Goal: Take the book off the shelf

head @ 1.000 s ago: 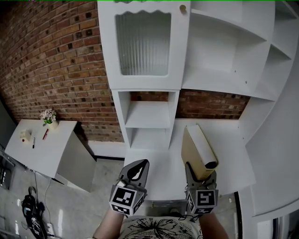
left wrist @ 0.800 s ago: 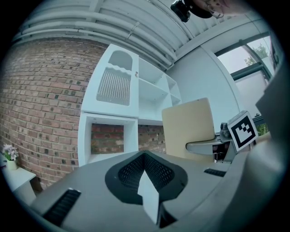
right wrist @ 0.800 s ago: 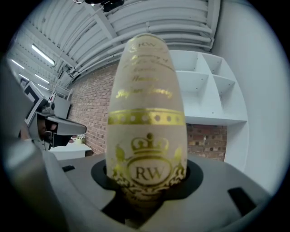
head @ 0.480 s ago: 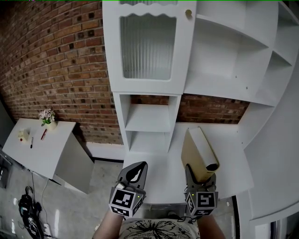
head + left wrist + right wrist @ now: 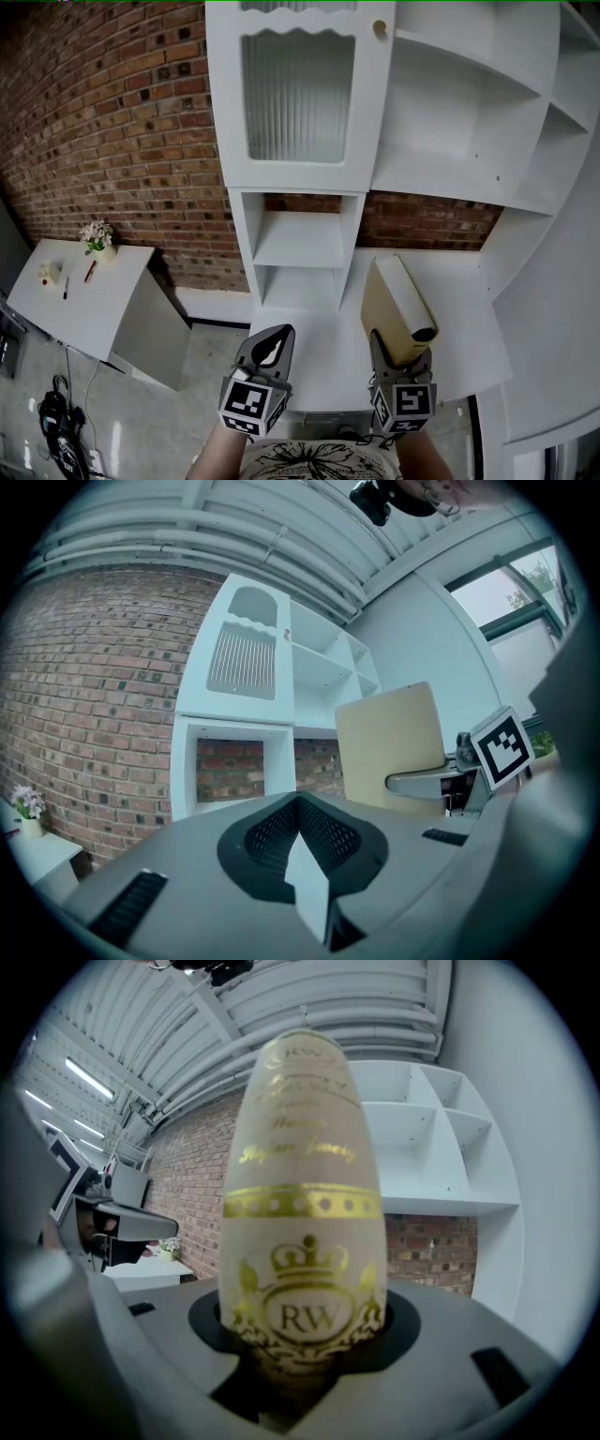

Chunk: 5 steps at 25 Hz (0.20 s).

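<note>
**Q:** State of the right gripper (image 5: 401, 364)?

**A:** Its fingers (image 5: 377, 345) are clamped on the lower end of the book (image 5: 397, 302). The book rises ahead of them, spine facing back along them, tilted slightly away. Gripping across both faces near one end keeps the book closed. It also holds the rest clear of the shelf (image 5: 298, 239), which lies well beyond the fingertips.

**Q:** And the left gripper (image 5: 271, 349)?

**A:** Fingers pressed together, nothing between them. It hangs beside the right gripper, with the counter (image 5: 464, 309) below, apparently in reserve.

**Q:** What cannot be verified?

**A:** The book's gripped end is buried between the fingers. The upper spine lettering (image 5: 298, 1152) is blurred; only the gold crest (image 5: 309, 1312) reads clearly. Which compartment held the book cannot be determined. Judgement: removal looks complete
</note>
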Motion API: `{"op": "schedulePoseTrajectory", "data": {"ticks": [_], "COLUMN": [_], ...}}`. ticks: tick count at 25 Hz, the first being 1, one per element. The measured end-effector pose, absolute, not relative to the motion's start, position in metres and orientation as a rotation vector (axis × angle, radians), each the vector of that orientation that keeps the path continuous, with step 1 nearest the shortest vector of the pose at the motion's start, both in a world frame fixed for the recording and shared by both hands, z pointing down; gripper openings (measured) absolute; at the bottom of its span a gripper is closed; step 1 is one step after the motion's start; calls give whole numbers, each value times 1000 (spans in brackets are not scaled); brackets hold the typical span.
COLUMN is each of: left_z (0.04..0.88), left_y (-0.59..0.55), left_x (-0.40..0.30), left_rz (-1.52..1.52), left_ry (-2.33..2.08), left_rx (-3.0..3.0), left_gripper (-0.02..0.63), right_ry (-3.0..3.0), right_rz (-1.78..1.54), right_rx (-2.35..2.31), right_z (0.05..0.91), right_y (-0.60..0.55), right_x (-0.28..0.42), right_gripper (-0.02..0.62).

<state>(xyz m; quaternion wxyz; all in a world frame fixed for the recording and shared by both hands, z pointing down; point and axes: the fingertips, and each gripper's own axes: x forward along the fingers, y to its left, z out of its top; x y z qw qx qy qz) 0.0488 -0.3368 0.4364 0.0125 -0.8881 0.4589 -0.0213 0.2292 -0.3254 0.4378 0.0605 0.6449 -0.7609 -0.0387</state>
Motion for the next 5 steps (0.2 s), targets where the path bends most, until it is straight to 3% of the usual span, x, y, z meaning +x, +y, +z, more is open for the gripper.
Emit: {"op": "schedulePoseTrajectory", "data": {"ticks": [5], "left_z": [436], "left_y": [-336], "left_x": [55], "left_rz": [-50], "left_ry": [1412], "left_rx": [-2745], "left_gripper": [14], "right_ry": [-2301], "right_rz": [-104], "right_rx": [1945], "right_z": [443], "right_y": [-327], "right_x": [233], "right_gripper": [224]}}
